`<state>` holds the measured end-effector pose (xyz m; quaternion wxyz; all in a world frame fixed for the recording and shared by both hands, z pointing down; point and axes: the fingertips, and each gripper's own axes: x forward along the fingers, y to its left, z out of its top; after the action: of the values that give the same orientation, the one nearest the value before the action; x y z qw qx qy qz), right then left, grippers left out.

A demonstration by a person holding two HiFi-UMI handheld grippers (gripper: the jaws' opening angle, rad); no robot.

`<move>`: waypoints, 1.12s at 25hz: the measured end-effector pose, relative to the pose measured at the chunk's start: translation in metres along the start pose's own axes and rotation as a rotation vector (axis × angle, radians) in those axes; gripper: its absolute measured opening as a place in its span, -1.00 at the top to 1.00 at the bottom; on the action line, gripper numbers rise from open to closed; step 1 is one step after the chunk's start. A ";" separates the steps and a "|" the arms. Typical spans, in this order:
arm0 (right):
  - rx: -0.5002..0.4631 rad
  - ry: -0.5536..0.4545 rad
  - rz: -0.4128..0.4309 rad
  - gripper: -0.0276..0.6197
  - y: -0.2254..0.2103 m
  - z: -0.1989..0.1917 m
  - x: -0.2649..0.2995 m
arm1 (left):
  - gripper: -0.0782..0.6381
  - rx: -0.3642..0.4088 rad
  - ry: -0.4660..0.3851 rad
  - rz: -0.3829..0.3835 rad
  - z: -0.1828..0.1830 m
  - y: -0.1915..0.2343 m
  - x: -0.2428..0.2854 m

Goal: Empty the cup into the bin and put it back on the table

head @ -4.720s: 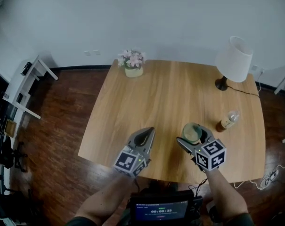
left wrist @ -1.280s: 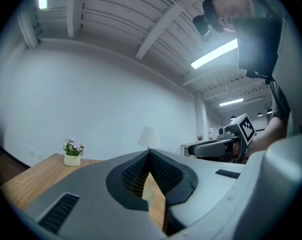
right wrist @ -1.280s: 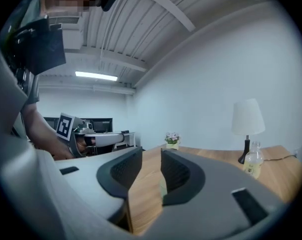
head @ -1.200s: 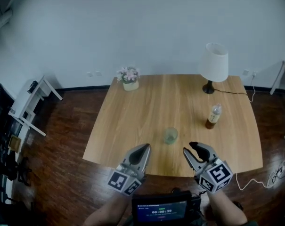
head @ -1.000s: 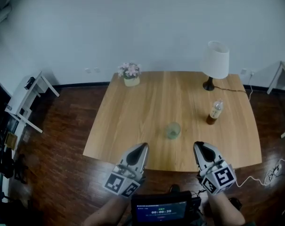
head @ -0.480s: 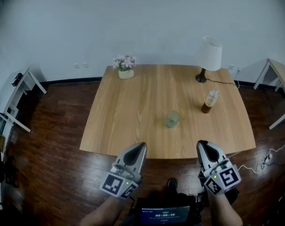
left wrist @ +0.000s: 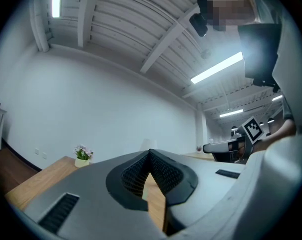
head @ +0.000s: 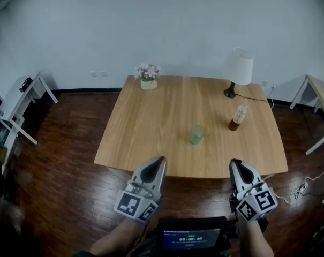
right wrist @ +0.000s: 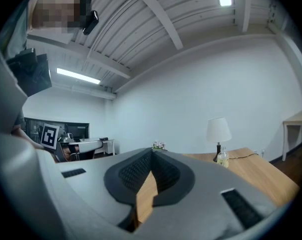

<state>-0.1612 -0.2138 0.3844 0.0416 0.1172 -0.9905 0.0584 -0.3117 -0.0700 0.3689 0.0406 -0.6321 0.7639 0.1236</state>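
Cup (head: 197,134) upright on counter (head: 151,116), mid-front, well apart from both grippers. Left gripper (head: 160,159) fingers (left wrist: 133,176) pressed together, empty; right gripper (head: 235,163) same. Bin not in view. Cup contents unclear. Emptying and return likely done, nothing left.

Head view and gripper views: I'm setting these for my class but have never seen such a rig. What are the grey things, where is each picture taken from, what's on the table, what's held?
No robot here: a person holds a two-jaw tool in each hand, the left hand-held gripper and the right hand-held gripper. The head view comes from a camera on the person's head, looking down. Each gripper view comes from a camera on that tool, looking along its jaws. On the table stand a cup, a bottle, a lamp and flowers. Both grippers are shut and hold nothing.
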 end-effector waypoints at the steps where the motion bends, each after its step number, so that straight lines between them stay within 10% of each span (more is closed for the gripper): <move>1: 0.003 -0.001 0.005 0.92 -0.001 0.000 -0.002 | 0.80 0.003 0.004 -0.004 0.002 -0.003 0.000; 28: -0.050 0.015 0.122 0.92 -0.003 0.035 -0.022 | 0.80 0.027 -0.012 -0.204 0.051 -0.069 0.037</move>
<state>-0.1414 -0.2155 0.3481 0.0485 0.0553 -0.9966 0.0371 -0.2566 -0.1051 0.3017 0.0661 -0.7052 0.6969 0.1121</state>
